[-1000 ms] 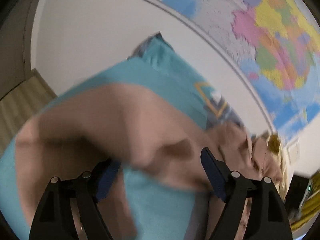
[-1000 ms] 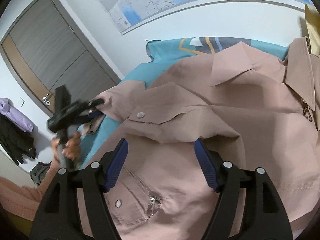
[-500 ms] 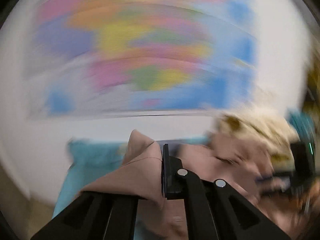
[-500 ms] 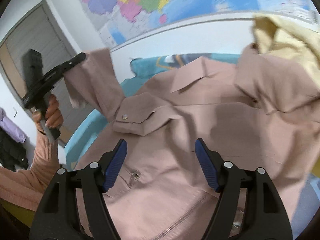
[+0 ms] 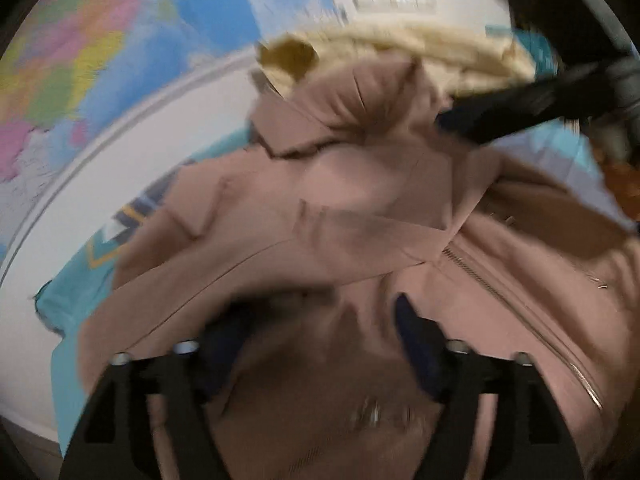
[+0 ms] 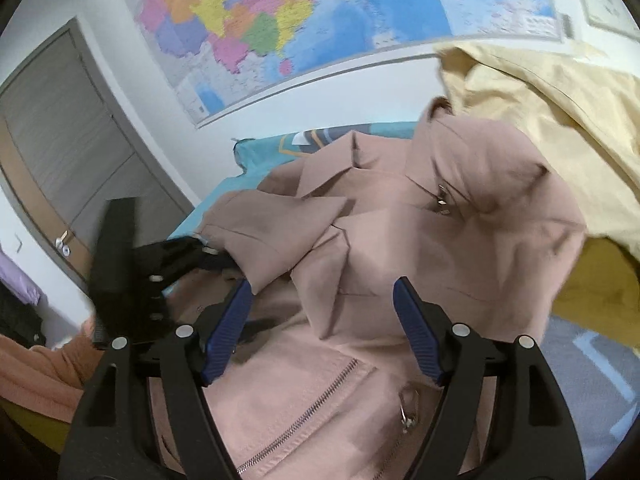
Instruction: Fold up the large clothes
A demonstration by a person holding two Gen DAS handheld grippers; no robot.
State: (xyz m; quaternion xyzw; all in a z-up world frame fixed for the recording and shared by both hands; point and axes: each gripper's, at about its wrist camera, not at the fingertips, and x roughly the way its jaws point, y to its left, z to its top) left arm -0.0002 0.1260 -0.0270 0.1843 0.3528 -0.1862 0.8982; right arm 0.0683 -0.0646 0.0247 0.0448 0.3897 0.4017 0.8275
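Note:
A dusty-pink zip jacket [image 6: 400,248] lies front up on the teal bed sheet [image 6: 256,156]. Its left sleeve [image 6: 280,224] is folded across the chest. In the right wrist view my left gripper [image 6: 204,254] sits at that sleeve's cuff. In its own view my left gripper [image 5: 320,320] hovers over the jacket [image 5: 320,216]; its jaws are opening and the pads press on nothing. My right gripper [image 6: 322,312] hangs above the jacket's front near the zip, jaws opening, cloth below them but not pinched. From the left wrist, the right gripper [image 5: 452,122] shows near the collar.
A pale yellow garment [image 6: 540,100] is heaped beyond the jacket's collar, also seen as the yellow garment [image 5: 400,48]. A coloured map [image 6: 280,20] hangs on the white wall and a grey door [image 6: 60,140] stands at left. A person's salmon sleeve [image 6: 40,368] is at lower left.
The left gripper, shut on the raised sleeve half a second ago, has swung it over the jacket's chest and opened. The right gripper has barely shifted and stays open.

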